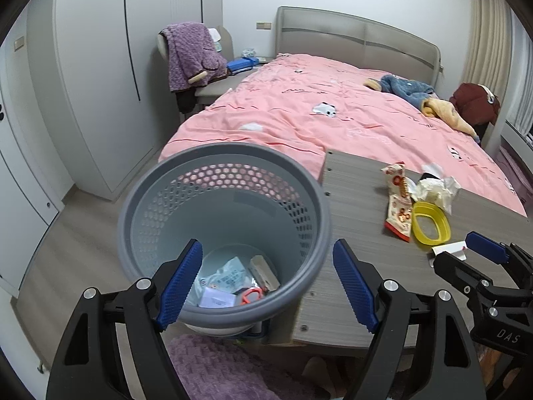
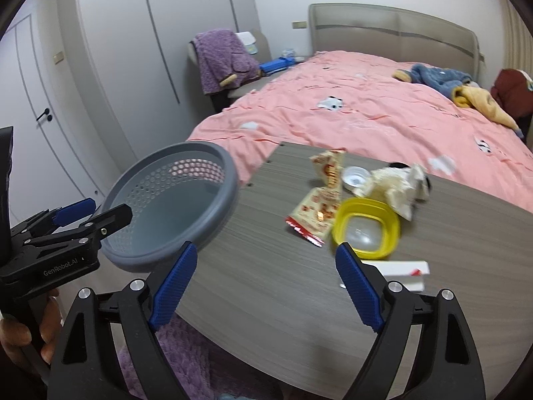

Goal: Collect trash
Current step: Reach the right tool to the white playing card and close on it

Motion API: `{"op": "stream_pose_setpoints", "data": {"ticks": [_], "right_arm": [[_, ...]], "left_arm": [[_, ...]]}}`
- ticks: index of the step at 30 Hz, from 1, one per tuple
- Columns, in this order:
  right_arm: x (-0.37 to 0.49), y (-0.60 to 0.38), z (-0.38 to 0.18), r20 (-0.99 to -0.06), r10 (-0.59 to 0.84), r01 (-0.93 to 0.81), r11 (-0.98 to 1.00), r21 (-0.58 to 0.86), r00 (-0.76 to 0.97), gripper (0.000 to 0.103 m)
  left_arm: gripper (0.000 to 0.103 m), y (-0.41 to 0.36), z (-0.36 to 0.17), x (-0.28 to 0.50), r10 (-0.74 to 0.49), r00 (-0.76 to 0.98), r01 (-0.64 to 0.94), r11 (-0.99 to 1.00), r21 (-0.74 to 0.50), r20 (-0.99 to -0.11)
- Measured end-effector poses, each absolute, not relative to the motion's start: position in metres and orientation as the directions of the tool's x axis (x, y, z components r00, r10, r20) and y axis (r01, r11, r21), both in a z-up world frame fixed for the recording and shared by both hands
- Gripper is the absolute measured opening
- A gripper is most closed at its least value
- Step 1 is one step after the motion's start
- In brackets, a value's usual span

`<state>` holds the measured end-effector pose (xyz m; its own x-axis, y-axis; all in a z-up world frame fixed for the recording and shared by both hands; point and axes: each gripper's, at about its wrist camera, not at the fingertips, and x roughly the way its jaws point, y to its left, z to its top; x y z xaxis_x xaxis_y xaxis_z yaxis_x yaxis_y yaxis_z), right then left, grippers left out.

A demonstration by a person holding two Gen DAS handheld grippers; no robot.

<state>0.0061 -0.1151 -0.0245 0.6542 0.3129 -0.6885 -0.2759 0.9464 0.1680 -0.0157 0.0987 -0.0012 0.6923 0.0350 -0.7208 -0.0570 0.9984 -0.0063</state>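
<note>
The left gripper (image 1: 268, 280) points steeply downward, its blue-padded jaws spread wide with nothing pressed between them. The right gripper (image 2: 266, 286) tilts down likewise (jaws equally wide, pads bare), off to the left gripper's right side. A hand (image 2: 20, 336) wraps the left gripper's handle from below.

Pink-quilted bed (image 1: 333, 113) fills room; white wardrobe (image 1: 100, 66) left of it, chair (image 1: 213, 83) beside headboard (image 1: 359, 33), curtain (image 1: 483, 40) right.
</note>
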Motion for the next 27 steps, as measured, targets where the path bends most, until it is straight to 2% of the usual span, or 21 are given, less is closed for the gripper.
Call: {"op": "stream_pose_setpoints", "data": {"ticks": [8,13,16,27], "right_arm": [[-0.006,-0.17,-0.034,-0.711,0.221,-0.149,0.975,0.163,0.668,0.085],[-0.004,-0.194,-0.045,-0.728,0.176,-0.091,0.984,0.154,0.663,0.092],[0.002,-0.201,-0.051,-0.734,0.175,-0.085,0.984,0.159,0.656,0.096],[0.025,-0.197,-0.073,-0.776,0.153,-0.095,0.988,0.12,0.612,0.097]], "left_arm": [[0.077,0.063,-0.01,-0.012,-0.023,0.682,0.014,1.0,-0.018,-0.731],[0.077,0.045,-0.018,-0.007,-0.043,0.664,0.05,0.999,-0.012,-0.746],[0.077,0.037,-0.023,-0.003,-0.044,0.653,0.059,0.998,-0.008,-0.756],[0.077,0.031,-0.038,0.014,-0.037,0.622,0.059,0.998,-0.001,-0.782]]}}
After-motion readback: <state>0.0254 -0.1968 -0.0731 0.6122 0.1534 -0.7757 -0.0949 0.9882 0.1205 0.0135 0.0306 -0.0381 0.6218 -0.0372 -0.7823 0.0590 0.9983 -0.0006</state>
